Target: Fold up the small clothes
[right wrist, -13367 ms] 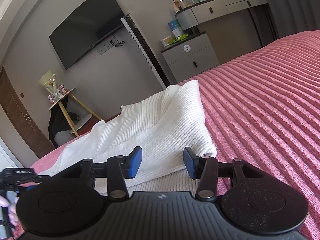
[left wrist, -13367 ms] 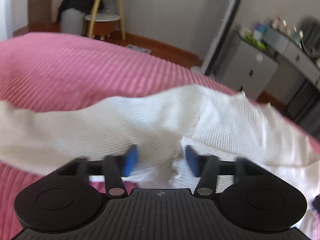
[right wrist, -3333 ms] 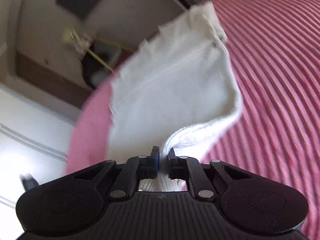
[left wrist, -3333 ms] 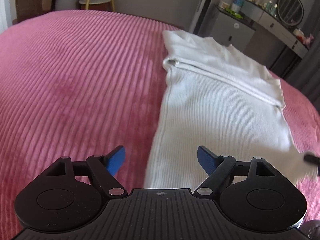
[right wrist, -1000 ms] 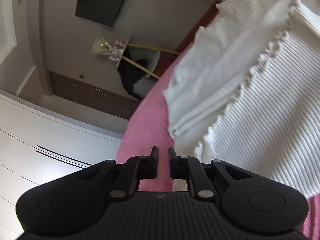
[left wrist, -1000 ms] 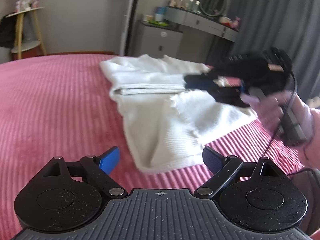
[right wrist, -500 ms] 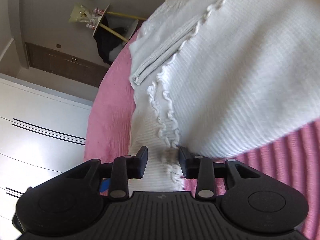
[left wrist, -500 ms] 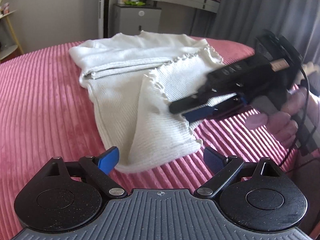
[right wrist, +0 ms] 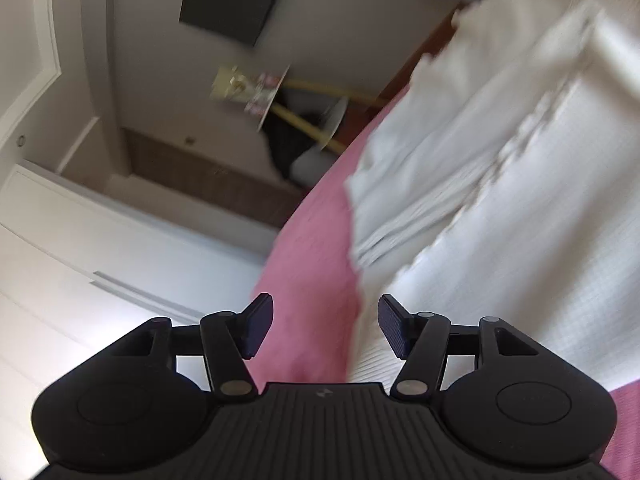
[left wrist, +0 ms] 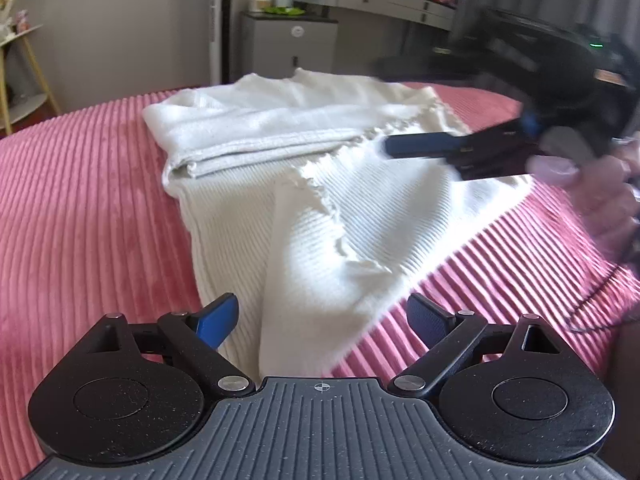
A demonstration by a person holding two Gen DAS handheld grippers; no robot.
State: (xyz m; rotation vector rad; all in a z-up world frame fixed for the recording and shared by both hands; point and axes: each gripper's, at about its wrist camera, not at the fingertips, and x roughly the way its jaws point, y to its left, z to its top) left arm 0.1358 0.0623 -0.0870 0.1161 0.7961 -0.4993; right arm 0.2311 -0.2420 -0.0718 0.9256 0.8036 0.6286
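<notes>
Reading labels gets me nowhere: no writing is legible, only a small crosshair mark on my left gripper (left wrist: 322, 320) body. The white ribbed garment (left wrist: 320, 208) lies on the pink corduroy bedspread (left wrist: 80, 200), one side folded over the middle, its frilly hem running diagonally, a sleeve folded across the top. My left fingers stand wide, straddling the near edge, gripping nothing. My right gripper (right wrist: 325, 330) is spread wide too, blurred, above the cloth's edge.
</notes>
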